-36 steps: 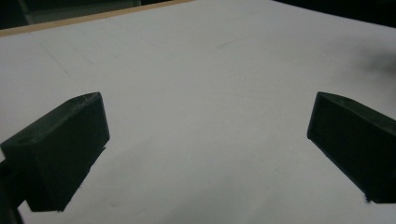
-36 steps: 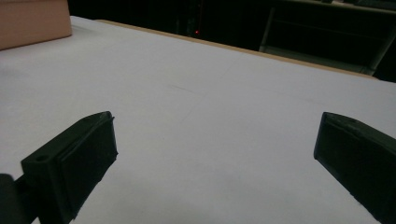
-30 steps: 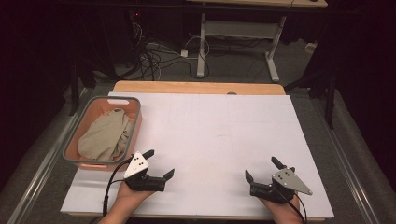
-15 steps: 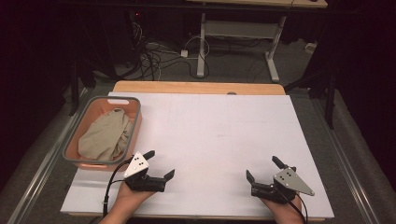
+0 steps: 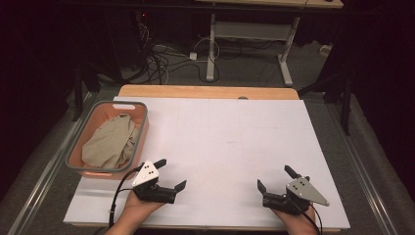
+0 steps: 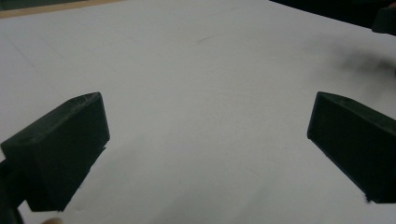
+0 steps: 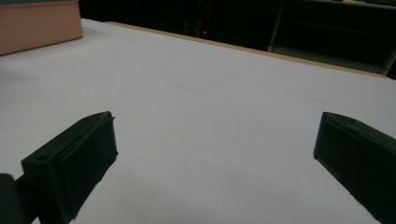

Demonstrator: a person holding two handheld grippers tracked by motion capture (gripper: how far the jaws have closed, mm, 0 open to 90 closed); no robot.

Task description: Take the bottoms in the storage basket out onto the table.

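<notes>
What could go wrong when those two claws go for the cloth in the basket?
The beige cloth lies crumpled in the orange basket, so the open left gripper might pinch just one fold and drag the rest out bunched. The basket sits at the table's left edge; a sideways tug could shift it. The right gripper, also open, is far off.

You see the white table [image 5: 230, 142] evenly lit amid dark surroundings; both gripper views are dim, soft and grainy, their near jaws blurred.
</notes>
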